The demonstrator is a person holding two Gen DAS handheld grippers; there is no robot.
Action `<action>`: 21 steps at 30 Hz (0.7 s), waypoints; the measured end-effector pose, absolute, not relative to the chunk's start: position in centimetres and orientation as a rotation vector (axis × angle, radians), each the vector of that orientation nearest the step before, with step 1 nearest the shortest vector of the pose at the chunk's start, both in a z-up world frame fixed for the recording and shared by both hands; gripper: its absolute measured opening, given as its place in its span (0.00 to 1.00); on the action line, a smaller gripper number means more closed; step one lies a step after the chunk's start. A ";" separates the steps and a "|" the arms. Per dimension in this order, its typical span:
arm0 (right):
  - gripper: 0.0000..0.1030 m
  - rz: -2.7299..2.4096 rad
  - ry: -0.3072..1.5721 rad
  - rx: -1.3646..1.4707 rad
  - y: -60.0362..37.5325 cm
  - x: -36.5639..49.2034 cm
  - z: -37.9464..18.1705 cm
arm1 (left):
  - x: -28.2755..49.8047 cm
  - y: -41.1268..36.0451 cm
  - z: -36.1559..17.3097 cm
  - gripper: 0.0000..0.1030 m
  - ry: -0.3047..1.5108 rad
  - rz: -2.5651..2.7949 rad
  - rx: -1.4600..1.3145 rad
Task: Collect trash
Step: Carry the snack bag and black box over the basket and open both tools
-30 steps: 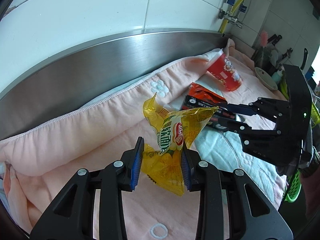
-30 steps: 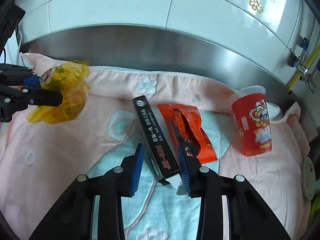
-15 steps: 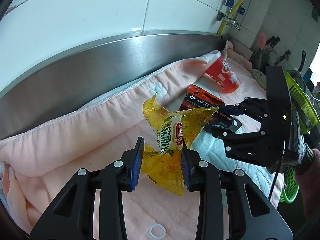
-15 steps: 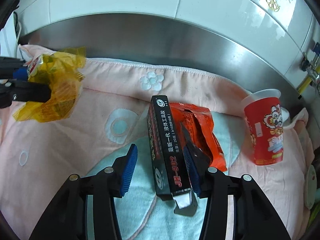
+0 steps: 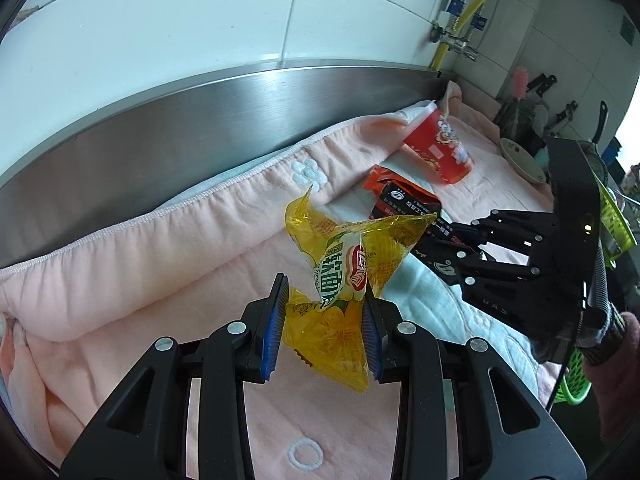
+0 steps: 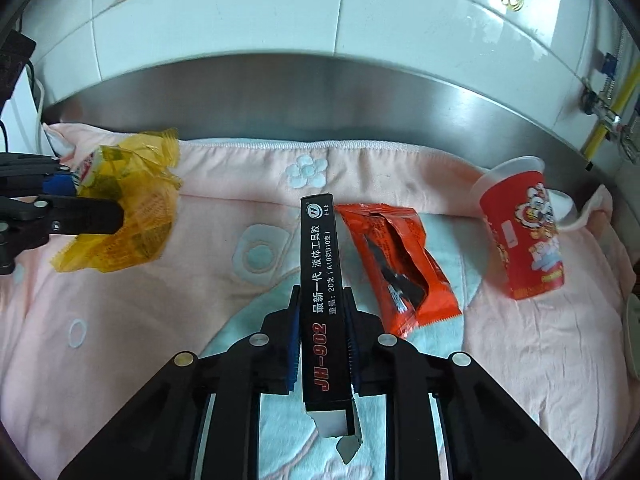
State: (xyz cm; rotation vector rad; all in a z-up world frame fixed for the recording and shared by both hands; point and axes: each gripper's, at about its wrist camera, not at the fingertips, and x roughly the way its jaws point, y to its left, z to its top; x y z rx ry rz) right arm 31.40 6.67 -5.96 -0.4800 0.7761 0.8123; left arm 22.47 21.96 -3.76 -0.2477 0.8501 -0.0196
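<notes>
Right gripper [image 6: 322, 338] jaws have just closed and now clamp the long black cardboard glue box [image 6: 321, 280] near its lower end, pads on the two narrow sides, box pointing toward 12 o'clock in the right wrist view; the torn white flap hangs out the near end. Gripping the narrow sides probably suits the limited jaw span. Left gripper [image 5: 325, 326] is clamped on the crinkled yellow plastic snack wrapper [image 5: 344, 268], held above the pink quilted cloth [image 5: 120, 272], likely parked while the other hand grabs (wrapper flops up toward 1 o'clock). Still lying on the cloth: torn orange foil packet [image 6: 396, 264], just beside the box at its 3 o'clock, and red printed paper cup [image 6: 522, 236], tipped, farther toward 2 o'clock near the steel backsplash [image 6: 280, 92]. No bin visible in either view.
</notes>
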 end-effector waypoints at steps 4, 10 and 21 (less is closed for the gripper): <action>0.18 0.792 0.757 -0.448 4.1 29.3 -4.6 | 21.7 20.5 -2.9 0.33 0.833 -0.046 -0.238; 0.18 0.737 0.737 -0.379 -1.4 25.7 -3.0 | 20.5 15.9 -1.3 0.33 0.807 -0.124 -0.195; 0.18 0.542 0.699 -0.300 -13.6 18.8 -1.6 | 18.2 5.3 -0.1 0.33 0.781 -0.329 -0.124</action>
